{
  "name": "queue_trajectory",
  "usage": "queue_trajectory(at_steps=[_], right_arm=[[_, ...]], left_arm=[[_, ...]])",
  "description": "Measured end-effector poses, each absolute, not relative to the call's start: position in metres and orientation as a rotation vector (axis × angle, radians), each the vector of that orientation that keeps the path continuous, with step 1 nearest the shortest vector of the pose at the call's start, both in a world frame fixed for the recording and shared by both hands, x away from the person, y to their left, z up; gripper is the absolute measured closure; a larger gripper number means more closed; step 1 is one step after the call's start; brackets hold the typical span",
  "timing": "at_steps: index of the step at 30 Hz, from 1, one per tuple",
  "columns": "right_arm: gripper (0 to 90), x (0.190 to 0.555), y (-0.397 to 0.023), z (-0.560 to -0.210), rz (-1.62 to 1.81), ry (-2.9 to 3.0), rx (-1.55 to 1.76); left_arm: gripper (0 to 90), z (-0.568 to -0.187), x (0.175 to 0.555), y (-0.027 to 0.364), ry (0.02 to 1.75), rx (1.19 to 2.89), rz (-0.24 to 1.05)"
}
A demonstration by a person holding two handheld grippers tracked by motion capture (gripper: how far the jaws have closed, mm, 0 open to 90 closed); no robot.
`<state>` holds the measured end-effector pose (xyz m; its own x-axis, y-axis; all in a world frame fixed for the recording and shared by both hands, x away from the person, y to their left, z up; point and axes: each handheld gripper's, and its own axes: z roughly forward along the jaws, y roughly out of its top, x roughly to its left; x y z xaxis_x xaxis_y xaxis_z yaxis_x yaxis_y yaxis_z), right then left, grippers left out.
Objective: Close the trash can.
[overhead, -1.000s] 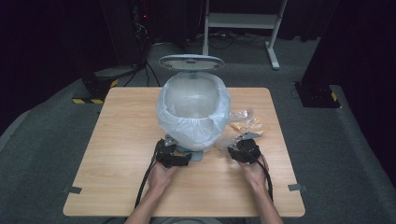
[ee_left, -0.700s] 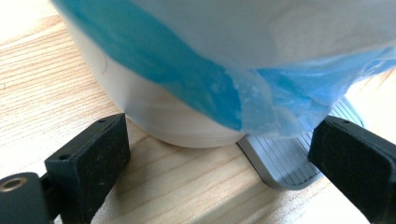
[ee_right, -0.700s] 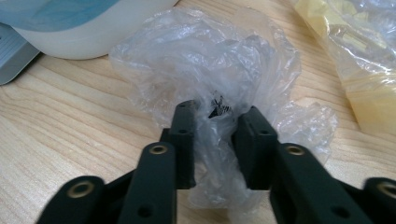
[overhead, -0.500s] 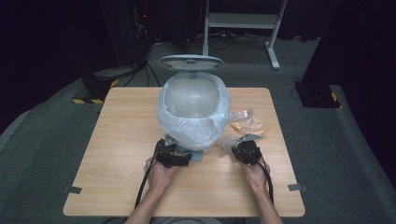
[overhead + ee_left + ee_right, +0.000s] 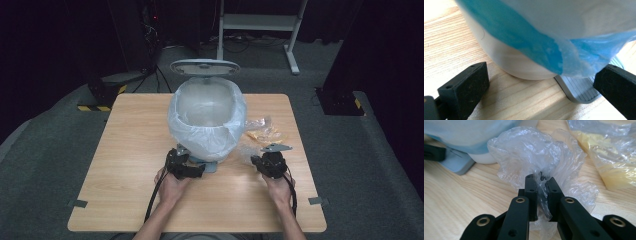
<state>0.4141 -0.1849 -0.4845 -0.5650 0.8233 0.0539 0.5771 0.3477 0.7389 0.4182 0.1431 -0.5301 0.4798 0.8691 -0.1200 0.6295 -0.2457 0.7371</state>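
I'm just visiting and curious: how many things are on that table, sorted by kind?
Lined pedal bin: 1
Clear crumpled plastic bag, pinched in the right claw: 1
Bags with yellow contents: 1, possibly more, too blurred to tell
Hand-held claws: 2, counting the left claw, open at the bin's foot
Total: 5

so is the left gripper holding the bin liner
No, in the left gripper view the left gripper has its jaws wide apart on either side of the bin, and the liner hangs untouched between them.
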Motion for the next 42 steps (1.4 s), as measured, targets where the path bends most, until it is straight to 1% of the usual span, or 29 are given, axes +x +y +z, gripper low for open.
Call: queue_trajectory(at_steps=[5,6,7,15,17,19,24,25,26,28,36,38,39,41,42], right_arm=[[83.1,0.408,-0.189,-0.474,1.091,2.283,1.239],[83.1,0.407,-0.190,-0.472,1.098,2.280,1.237],[83.1,0.406,-0.191,-0.470,1.100,2.279,1.235],[83.3,0.400,-0.198,-0.454,1.144,2.269,1.221],[83.3,0.398,-0.200,-0.448,1.154,2.259,1.218],[83.3,0.397,-0.202,-0.444,1.163,2.255,1.217],[83.3,0.395,-0.206,-0.432,1.190,2.247,1.218],[83.3,0.394,-0.207,-0.430,1.195,2.246,1.215],[83.3,0.394,-0.207,-0.428,1.199,2.244,1.216],[83.4,0.393,-0.210,-0.423,1.210,2.238,1.211],[83.8,0.391,-0.214,-0.410,1.232,2.231,1.187],[83.8,0.391,-0.215,-0.405,1.245,2.223,1.179],[83.8,0.391,-0.216,-0.403,1.251,2.219,1.177],[83.8,0.391,-0.218,-0.399,1.263,2.215,1.175],[83.8,0.391,-0.218,-0.397,1.269,2.214,1.179]], left_arm=[[0.3,-0.530,0.419,0.143,1.234,1.977,0.416],[0.3,-0.530,0.418,0.143,1.241,1.974,0.391],[0.3,-0.530,0.419,0.143,1.233,1.977,0.419],[0.3,-0.530,0.418,0.143,1.240,1.976,0.401],[0.3,-0.530,0.418,0.143,1.238,1.976,0.414],[0.3,-0.530,0.418,0.143,1.240,1.976,0.401],[0.3,-0.530,0.418,0.143,1.235,1.977,0.420],[0.3,-0.530,0.418,0.143,1.240,1.976,0.404],[0.3,-0.530,0.418,0.143,1.234,1.977,0.420],[0.2,-0.530,0.418,0.143,1.241,1.975,0.396],[0.1,-0.530,0.419,0.143,1.234,1.977,0.417],[0.2,-0.530,0.419,0.143,1.238,1.976,0.397],[0.2,-0.530,0.419,0.143,1.233,1.977,0.417],[0.1,-0.530,0.418,0.143,1.239,1.975,0.393],[0.2,-0.530,0.419,0.143,1.238,1.978,0.403]])
